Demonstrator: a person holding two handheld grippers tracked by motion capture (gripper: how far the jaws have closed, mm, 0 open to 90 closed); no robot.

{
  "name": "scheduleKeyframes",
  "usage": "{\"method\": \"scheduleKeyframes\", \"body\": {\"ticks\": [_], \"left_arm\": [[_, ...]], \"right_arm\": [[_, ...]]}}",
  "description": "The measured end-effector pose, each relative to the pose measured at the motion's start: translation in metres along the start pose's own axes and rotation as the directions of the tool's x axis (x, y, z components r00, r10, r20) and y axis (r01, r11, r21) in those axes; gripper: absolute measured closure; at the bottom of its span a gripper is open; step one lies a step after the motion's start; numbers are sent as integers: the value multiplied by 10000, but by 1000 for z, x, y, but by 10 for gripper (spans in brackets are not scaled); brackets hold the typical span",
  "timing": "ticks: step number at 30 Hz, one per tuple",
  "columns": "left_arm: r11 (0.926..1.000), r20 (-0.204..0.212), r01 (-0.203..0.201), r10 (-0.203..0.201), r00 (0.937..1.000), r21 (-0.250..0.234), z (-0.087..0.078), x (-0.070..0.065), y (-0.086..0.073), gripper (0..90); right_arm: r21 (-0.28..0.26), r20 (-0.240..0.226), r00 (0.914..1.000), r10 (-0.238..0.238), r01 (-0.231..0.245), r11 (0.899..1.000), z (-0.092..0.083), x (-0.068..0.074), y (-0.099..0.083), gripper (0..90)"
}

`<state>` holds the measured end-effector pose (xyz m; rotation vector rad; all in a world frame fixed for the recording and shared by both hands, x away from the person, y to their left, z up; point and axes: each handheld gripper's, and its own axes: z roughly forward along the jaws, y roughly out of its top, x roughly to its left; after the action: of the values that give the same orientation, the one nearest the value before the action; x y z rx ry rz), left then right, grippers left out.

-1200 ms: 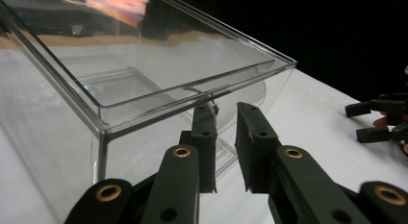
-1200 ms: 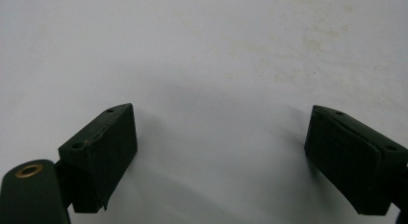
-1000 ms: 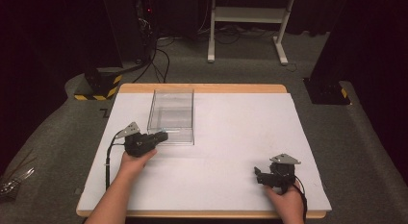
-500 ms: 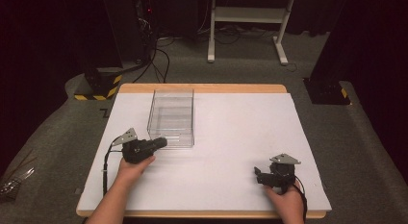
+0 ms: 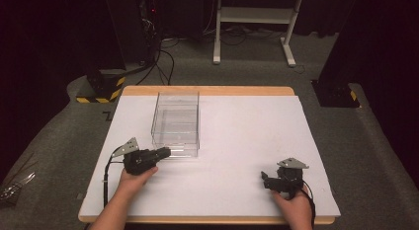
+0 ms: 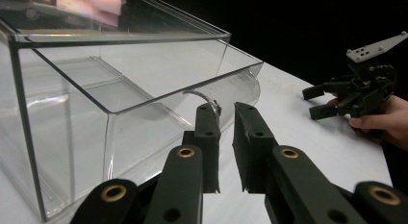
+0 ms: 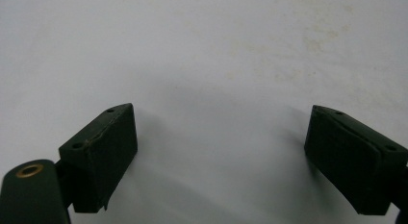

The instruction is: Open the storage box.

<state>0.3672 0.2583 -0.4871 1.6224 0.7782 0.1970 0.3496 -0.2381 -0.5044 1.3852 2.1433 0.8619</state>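
My left gripper (image 5: 163, 152) lies low over the white table (image 5: 247, 141), its tip at the near edge of the clear plastic box (image 5: 176, 122), which stands at about ten o'clock from the table's middle. In the left gripper view my two black jaws stand nearly together with a thin gap and nothing between them; they point at the box's near wall, where a small curved handle (image 6: 204, 96) sits just past my fingertips (image 6: 208, 119). I cannot tell whether they touch it. My right gripper (image 5: 267, 180) rests at about five o'clock, well apart from the box, held in my right hand (image 5: 292, 204). In its own view its jaws are spread wide over bare white tabletop, grasping nothing.
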Motion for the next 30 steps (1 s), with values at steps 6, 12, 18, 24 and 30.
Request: {"method": "scheduleKeyframes", "body": {"ticks": [6, 12, 18, 24, 30], "left_arm": [[9999, 90, -52, 50, 9999, 115, -5, -6, -2, 809], [9997, 151, -138, 135, 9998, 207, -10, -12, -4, 815], [9993, 141, -231, 227, 9996, 294, -14, -18, -6, 823], [9992, 246, -234, 226, 9994, 325, -22, -24, -11, 829], [9986, 383, -330, 314, 9988, 413, -28, -32, -15, 833]], "right_arm": [[-4, 6, 10000, 0, 0, 10000, 0, 0, 0, 113], [-1, 2, 10000, 1, -1, 10000, 0, 0, 0, 113], [1, 1, 10000, 5, -5, 10000, 0, 0, 0, 113], [2, -2, 10000, 8, -8, 10000, 0, 0, 0, 113], [-2, 1, 10000, 5, -5, 10000, 0, 0, 0, 113]]}}
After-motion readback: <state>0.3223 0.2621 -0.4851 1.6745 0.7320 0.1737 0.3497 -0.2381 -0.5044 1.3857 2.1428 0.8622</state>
